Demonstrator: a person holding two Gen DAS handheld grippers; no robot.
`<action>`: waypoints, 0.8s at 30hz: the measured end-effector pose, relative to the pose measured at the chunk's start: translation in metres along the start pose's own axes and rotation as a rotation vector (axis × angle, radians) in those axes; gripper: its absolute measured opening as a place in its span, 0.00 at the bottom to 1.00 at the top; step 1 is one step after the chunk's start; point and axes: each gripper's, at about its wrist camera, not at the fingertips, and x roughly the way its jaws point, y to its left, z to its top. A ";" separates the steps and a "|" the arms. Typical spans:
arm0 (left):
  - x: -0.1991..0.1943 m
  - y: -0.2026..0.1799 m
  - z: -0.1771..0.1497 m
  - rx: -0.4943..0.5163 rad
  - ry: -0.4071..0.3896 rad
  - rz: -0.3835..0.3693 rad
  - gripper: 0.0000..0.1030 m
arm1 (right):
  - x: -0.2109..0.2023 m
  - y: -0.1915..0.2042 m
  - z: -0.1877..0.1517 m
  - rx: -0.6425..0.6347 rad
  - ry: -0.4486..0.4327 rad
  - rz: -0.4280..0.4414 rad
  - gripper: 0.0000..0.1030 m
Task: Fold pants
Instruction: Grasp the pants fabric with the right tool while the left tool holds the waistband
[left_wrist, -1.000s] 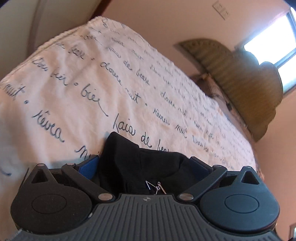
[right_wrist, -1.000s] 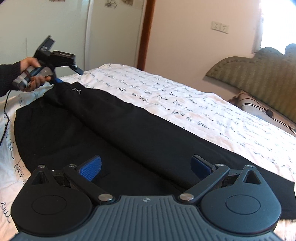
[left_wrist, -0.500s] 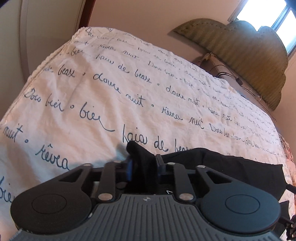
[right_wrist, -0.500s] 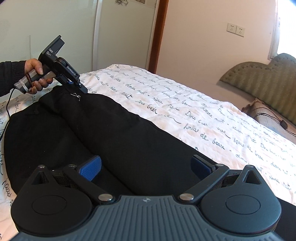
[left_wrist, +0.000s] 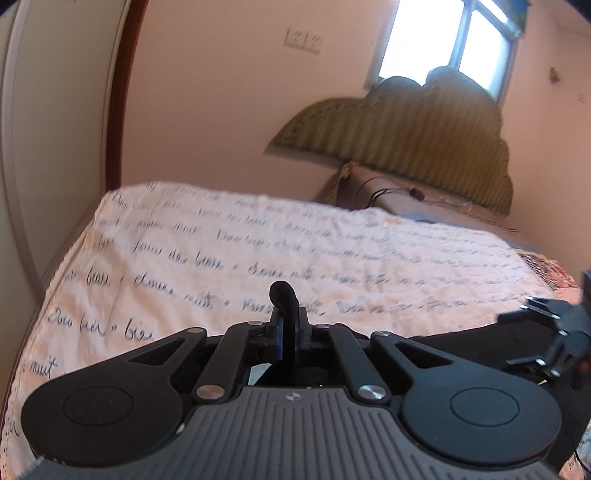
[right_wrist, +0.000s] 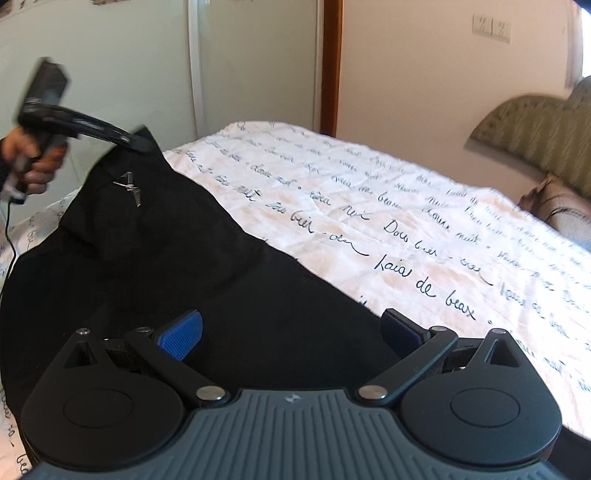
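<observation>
Above bed, left tool pinches raised pants

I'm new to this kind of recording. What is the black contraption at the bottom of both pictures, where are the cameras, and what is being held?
Each picture comes from a camera on a hand-held two-finger gripper, looking forward along its fingers. The left gripper is shut on a pinch of the black pants, lifting that corner; the other view shows the person's hand holding it. The right gripper is open, hovering over the pants with nothing between its blue pads. The pants lie on a bed with a white script-printed cover; a padded headboard stands behind.
</observation>
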 end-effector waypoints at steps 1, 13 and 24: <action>-0.006 -0.003 0.001 0.010 -0.013 -0.019 0.05 | 0.003 -0.007 0.005 0.000 -0.003 0.017 1.00; -0.048 -0.030 0.001 0.115 -0.150 -0.118 0.05 | 0.080 -0.054 0.031 -0.053 0.226 0.247 1.00; -0.074 -0.020 -0.026 0.086 -0.240 -0.178 0.05 | 0.097 -0.072 0.035 -0.027 0.350 0.388 0.52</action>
